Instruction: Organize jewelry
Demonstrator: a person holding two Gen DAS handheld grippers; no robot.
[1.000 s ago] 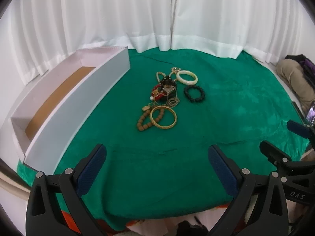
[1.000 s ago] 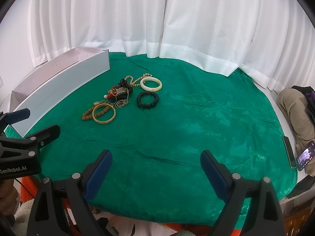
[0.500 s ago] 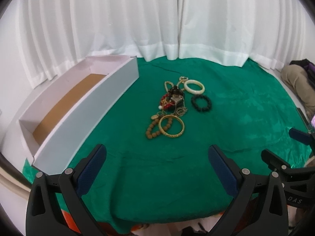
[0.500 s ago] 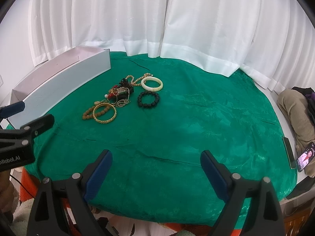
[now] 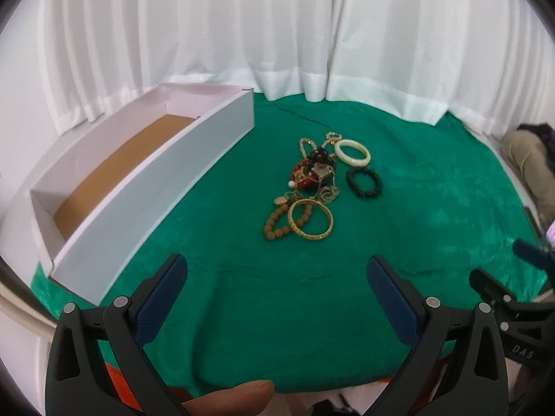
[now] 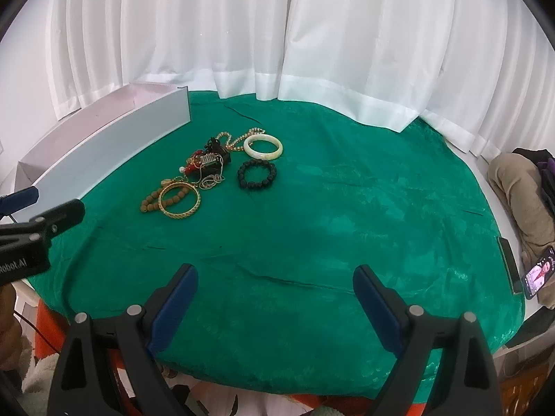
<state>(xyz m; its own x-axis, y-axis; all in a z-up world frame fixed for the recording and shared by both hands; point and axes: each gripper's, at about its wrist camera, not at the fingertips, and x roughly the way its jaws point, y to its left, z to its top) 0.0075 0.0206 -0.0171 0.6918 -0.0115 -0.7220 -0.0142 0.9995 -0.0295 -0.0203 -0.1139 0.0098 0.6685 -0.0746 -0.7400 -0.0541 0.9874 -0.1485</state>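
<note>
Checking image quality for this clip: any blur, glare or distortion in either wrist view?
Left wrist: strong fisheye bends the box wall; jewelry sharp; thumb at the bottom edge soft. Right wrist: same barrel distortion, dark corners, even light, no glare on the cloth.

A tangled heap of jewelry (image 5: 314,176) lies right of the open white box (image 5: 145,187), with a gold bangle (image 5: 311,219) overlapping brown beads nearest, a black bead bracelet (image 5: 364,184) and pale bangle (image 5: 352,152) beyond.
</note>
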